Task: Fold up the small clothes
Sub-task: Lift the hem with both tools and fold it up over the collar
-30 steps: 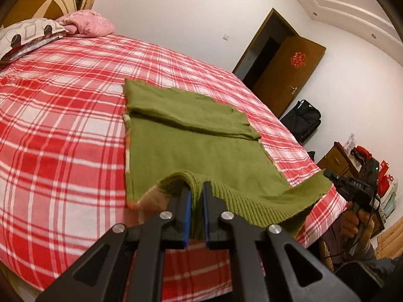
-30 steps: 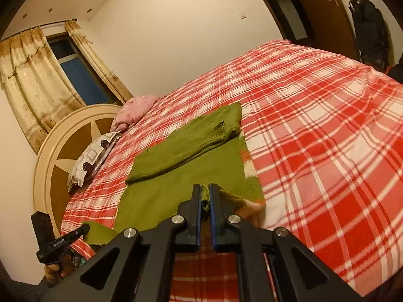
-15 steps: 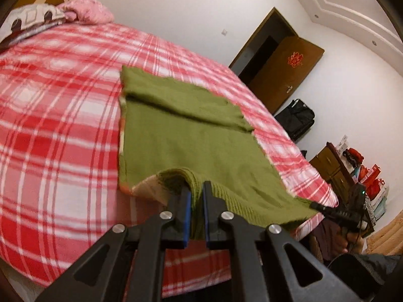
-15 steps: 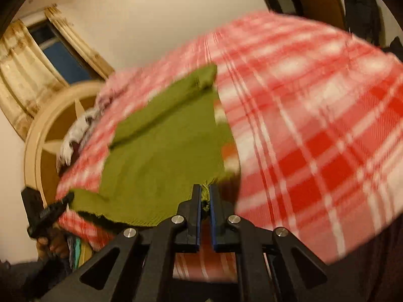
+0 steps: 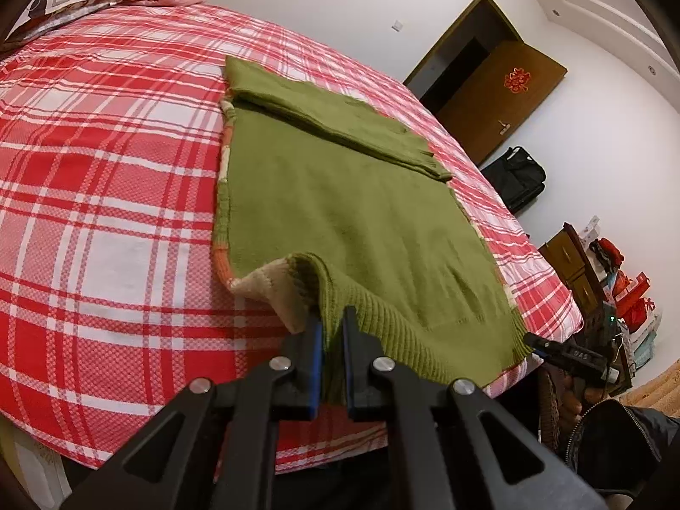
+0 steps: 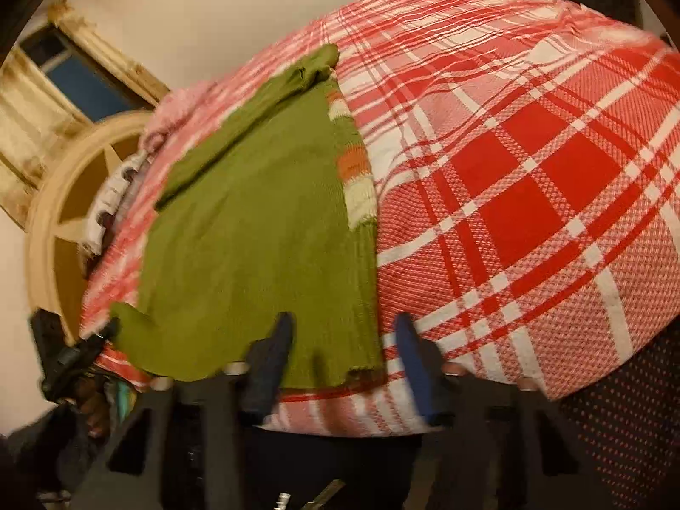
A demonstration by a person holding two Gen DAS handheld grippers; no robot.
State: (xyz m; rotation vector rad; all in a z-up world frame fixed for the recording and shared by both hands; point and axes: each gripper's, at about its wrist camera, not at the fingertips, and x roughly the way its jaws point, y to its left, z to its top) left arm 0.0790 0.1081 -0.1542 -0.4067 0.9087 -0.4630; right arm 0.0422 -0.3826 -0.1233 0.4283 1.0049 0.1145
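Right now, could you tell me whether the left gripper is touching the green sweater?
Touching. The left wrist view shows the left gripper shut on the green sweater, its ribbed hem pinched between the blue pads.

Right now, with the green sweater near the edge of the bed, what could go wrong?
The left gripper is shut on the hem of the green sweater while the right gripper has just been opening, so a pull could skew it. The hem lies at the edge of the bed and may slide off.

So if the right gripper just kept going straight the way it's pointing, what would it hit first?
Most likely the green sweater's ribbed hem at the bed's near edge. The right gripper has just been opening its jaws, which straddle that hem corner without pressing it. The frame is blurred, so depth is uncertain.
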